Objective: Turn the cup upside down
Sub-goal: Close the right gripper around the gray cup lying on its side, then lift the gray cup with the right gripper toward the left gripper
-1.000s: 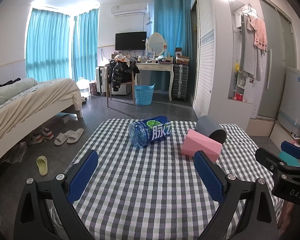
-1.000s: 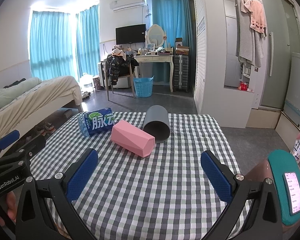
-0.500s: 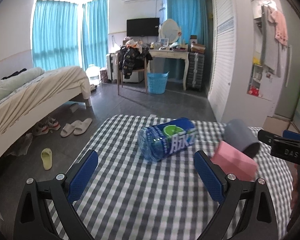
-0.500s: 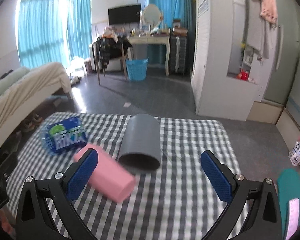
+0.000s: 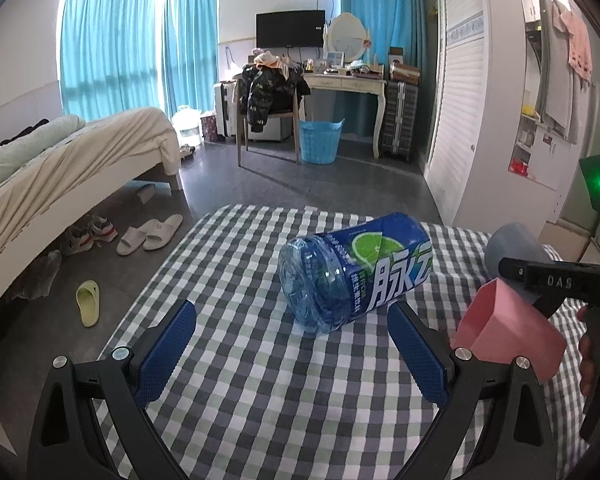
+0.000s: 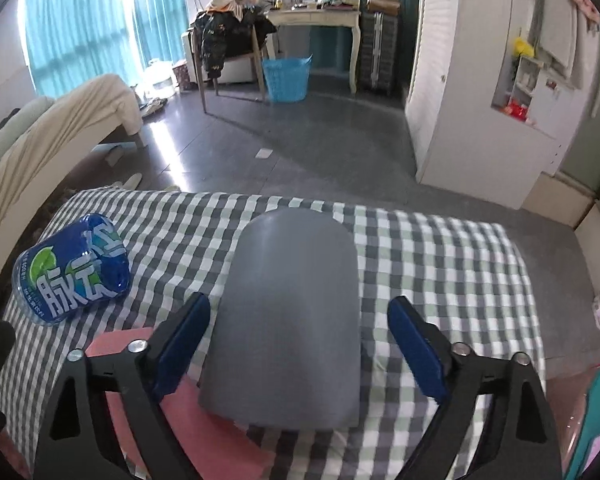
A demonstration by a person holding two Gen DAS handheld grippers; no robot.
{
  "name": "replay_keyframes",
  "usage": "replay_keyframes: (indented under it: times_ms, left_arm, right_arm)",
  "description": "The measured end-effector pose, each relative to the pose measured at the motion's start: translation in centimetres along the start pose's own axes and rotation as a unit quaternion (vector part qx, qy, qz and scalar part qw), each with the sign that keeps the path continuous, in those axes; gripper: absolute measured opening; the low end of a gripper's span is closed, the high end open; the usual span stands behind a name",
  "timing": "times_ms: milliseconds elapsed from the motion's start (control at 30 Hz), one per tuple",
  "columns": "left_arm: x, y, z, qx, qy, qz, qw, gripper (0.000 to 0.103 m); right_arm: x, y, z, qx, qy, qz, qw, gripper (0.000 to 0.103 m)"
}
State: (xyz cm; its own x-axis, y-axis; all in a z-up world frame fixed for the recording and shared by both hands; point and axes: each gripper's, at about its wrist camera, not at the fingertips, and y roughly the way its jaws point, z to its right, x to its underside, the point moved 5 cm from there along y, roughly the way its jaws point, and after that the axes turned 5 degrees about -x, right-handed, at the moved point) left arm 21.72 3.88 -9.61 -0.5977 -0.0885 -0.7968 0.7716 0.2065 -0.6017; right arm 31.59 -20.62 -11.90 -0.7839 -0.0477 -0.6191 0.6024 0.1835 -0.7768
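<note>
A grey cup [image 6: 292, 312] lies on its side on the checked tablecloth [image 6: 440, 256], its mouth toward the camera. My right gripper [image 6: 298, 344] is open, its blue pads on either side of the cup's near end, apart from it. In the left wrist view the grey cup [image 5: 512, 248] shows at far right, partly hidden by the right gripper's finger. My left gripper [image 5: 292, 344] is open and empty, low over the cloth just short of the blue bottle.
A blue drink bottle [image 5: 356, 272] lies on its side mid-table, also in the right wrist view [image 6: 72, 272]. A pink faceted cup [image 5: 508, 332] lies beside the grey cup. Beyond the table are a bed [image 5: 60, 160], chair and blue basket [image 5: 320, 142].
My right gripper moved forward and down until its fingers straddle the grey cup. My left gripper moved forward toward the blue bottle. Both stayed open.
</note>
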Motion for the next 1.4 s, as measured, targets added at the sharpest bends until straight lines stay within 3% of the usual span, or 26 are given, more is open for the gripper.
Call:
replay_keyframes:
  times_ms: [100, 267, 533, 800, 1100, 1400]
  left_arm:
    - [0.0, 0.0, -0.2, -0.001, -0.003, -0.002, 1.0000, 0.099]
    - [-0.3, -0.7, -0.5, -0.002, -0.010, 0.004, 0.9999, 0.099]
    - [-0.8, -4.6, -1.7, 0.012, -0.034, 0.029, 0.9989, 0.099]
    - [0.6, -9.4, -4.1, 0.026, -0.048, 0.051, 0.9972, 0.099]
    - [4.3, -12.3, -7.9, -0.002, -0.035, 0.055, 0.9979, 0.099]
    - [5.9, -13.2, -8.4, -0.023, -0.032, 0.048, 0.9981, 0.099]
  right_arm:
    - [-0.2, 1.0, 0.4, -0.034, 0.016, -0.014, 0.999, 0.074]
    - [-0.4, -0.2, 1.0, -0.031, 0.024, 0.000, 0.999, 0.073]
    - [0.4, -8.4, -0.3, -0.018, 0.014, 0.050, 0.998, 0.073]
    - [5.8, -15.1, -6.9, -0.038, -0.004, 0.065, 0.997, 0.073]
    - [12.9, -13.6, -13.1, -0.046, -0.003, 0.027, 0.999, 0.073]
    - [16.3, -10.9, -13.4, -0.044, -0.002, 0.002, 0.999, 0.072]
